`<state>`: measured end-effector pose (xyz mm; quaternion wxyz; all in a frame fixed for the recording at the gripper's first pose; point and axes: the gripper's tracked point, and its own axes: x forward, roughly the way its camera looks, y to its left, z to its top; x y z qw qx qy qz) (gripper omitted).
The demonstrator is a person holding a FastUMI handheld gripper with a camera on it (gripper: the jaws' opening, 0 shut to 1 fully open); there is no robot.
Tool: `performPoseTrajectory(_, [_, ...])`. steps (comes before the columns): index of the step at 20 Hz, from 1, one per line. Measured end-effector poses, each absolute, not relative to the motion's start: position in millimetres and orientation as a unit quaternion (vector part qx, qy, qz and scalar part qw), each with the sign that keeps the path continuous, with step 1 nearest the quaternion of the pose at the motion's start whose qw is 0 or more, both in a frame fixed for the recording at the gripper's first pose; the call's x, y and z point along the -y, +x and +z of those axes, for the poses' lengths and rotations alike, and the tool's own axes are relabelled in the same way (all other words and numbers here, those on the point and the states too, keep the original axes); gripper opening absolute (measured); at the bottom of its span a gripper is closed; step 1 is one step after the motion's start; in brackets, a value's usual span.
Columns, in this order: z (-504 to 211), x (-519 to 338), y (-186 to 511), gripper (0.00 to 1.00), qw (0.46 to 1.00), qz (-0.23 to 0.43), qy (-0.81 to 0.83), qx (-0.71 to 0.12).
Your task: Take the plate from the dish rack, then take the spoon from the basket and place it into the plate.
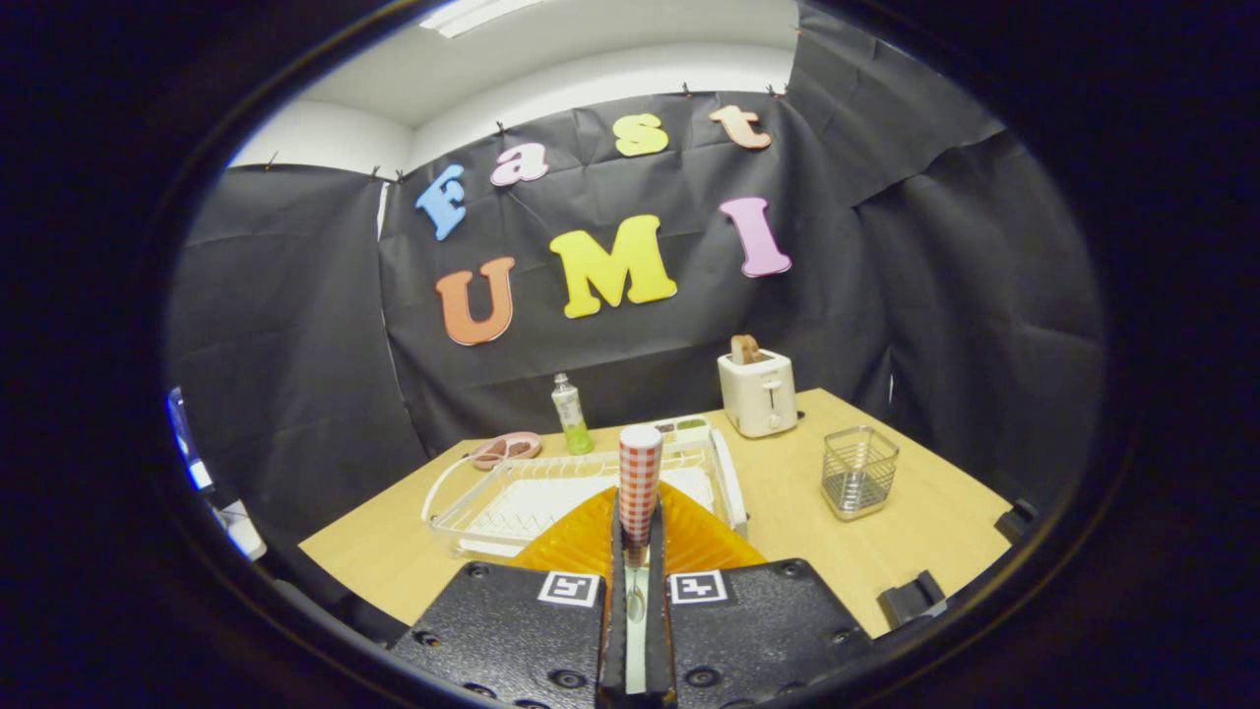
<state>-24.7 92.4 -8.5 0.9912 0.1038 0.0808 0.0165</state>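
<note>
My gripper (638, 551) is shut on the spoon (640, 478), whose red-and-white checked handle stands upright above the fingertips. The spoon's metal bowl shows lower down, between the fingers. Just ahead of and under the fingers lies the ribbed orange plate (581, 542) on the wooden table, partly hidden by the gripper body. Beyond the plate stands the white wire dish rack (512, 497). The wire basket (858, 473) stands off to the right of the fingers, apart from the plate.
A white toaster (757, 392) with a slice in it stands at the back of the table (915, 532). A small bottle (570, 416) and a pink dish (505, 449) sit behind the rack. Black cloth walls close in the table.
</note>
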Motion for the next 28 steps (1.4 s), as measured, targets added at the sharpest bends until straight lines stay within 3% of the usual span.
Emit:
performPoseTrajectory(20, [-59.9,-143.0,6.4,0.18,0.985,0.030,0.100,-0.137])
performPoseTrajectory(28, [-40.2,-124.5,-2.3,0.36,0.992,0.002,0.089,-0.091])
